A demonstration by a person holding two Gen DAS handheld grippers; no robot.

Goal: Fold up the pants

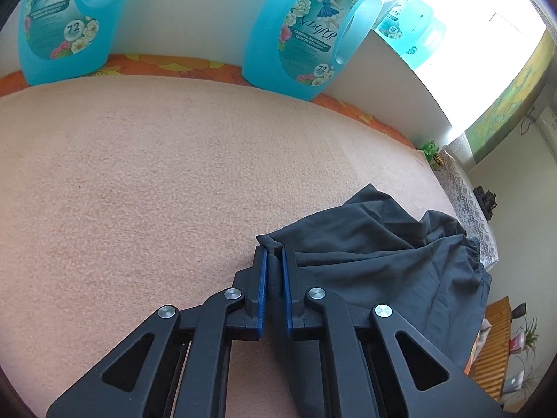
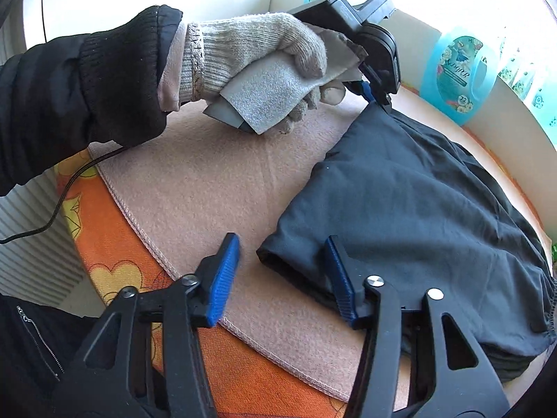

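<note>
Dark grey pants [image 2: 410,202] lie folded on a pink cloth [image 2: 216,181], with the gathered waistband [image 2: 551,299] at the right. My left gripper [image 1: 274,254] is shut on a far corner of the pants [image 1: 376,254]; in the right wrist view it [image 2: 377,99] is held by a gloved hand at that corner. My right gripper [image 2: 282,247] is open, its jaws wide apart. Its right finger [image 2: 336,271] rests on the near corner of the pants, its left finger [image 2: 222,275] over the pink cloth.
Blue detergent jugs [image 1: 306,35] [image 1: 59,24] stand along the white wall behind the cloth. An orange floral cover [image 2: 115,254] shows beyond the cloth's stitched edge. A black cable [image 2: 59,205] hangs at the left. A radiator [image 2: 31,244] is below.
</note>
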